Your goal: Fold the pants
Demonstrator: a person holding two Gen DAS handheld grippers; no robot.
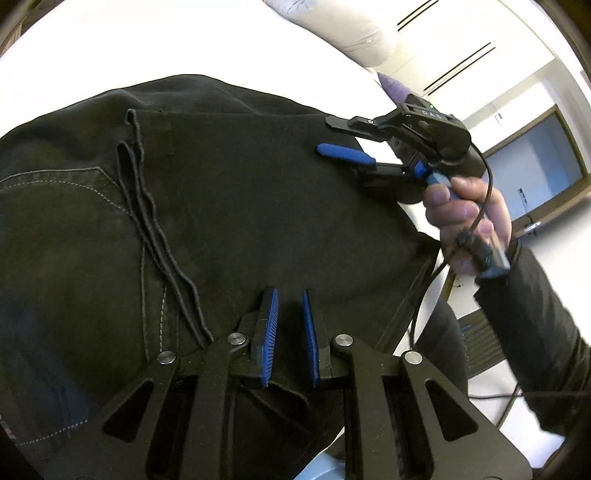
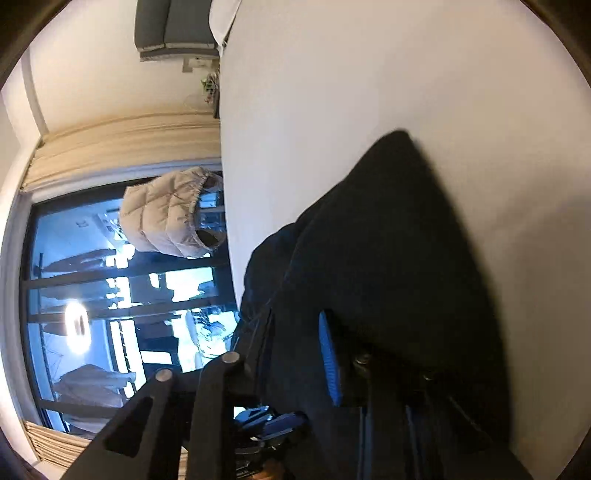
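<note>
Left gripper (image 1: pixel 290 338): its 2 blue pads (image 1: pixel 269 332) stand close together with a narrow gap, dark cloth of the pants (image 1: pixel 221 206) runs under and between their bases, so it reads as nearly closed and pinching a fold of pants; the pinch point itself sits low in the left wrist view and is partly hidden by the black linkage. Ahead of it the pants spread wide over a white bed (image 1: pixel 184 40), with a drawcord (image 1: pixel 147 206) looping to the front-left and a stitched pocket (image 1: pixel 62 184) further left. Front-right of the left gripper, the right gripper (image 1: pixel 341 138) is held on its side over the pants by a hand (image 1: pixel 461 218) in a dark sleeve (image 1: pixel 535 314), a cable (image 1: pixel 487 173) trailing from it; there its 2 fingers look apart, 1 black and 1 blue-padded. In the right wrist view, right gripper (image 2: pixel 295 354) has 1 blue pad (image 2: pixel 330 363) showing, pants (image 2: pixel 388 258) bunched between and over the fingers, other pad hidden by cloth; looks clamped on the pants edge. Beyond it: white bed (image 2: pixel 369 92), a puffer jacket (image 2: pixel 170 218) hanging by a dark window (image 2: pixel 92 295), curtain (image 2: pixel 122 147) alongside. A pillow (image 1: pixel 351 26) lies at the far end of the bed.
</note>
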